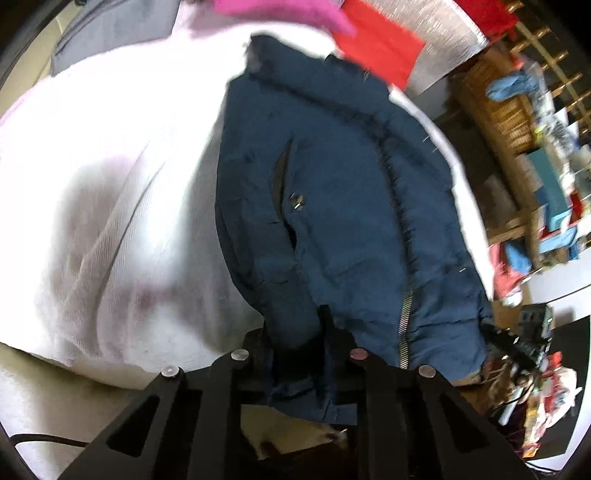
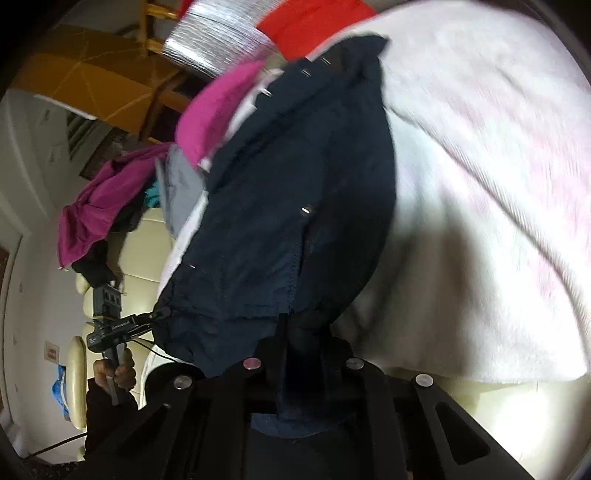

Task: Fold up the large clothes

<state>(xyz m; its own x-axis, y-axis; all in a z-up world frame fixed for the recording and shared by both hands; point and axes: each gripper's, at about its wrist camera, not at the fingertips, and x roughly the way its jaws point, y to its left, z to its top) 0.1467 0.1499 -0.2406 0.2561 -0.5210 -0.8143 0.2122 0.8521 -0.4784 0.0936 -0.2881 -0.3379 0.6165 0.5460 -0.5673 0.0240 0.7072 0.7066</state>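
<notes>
A navy blue zip jacket lies stretched over a white fleece blanket. My left gripper is shut on the jacket's near hem, left of the zipper. My right gripper is shut on the same jacket at the hem's other end. In the right wrist view the left gripper pinches the jacket's left hem corner. In the left wrist view the right gripper shows at the jacket's right hem corner.
Pink and red clothes lie beyond the jacket's collar. A magenta garment hangs over a cream leather sofa. Wooden shelves with clutter stand to the right. A silver padded sheet lies at the back.
</notes>
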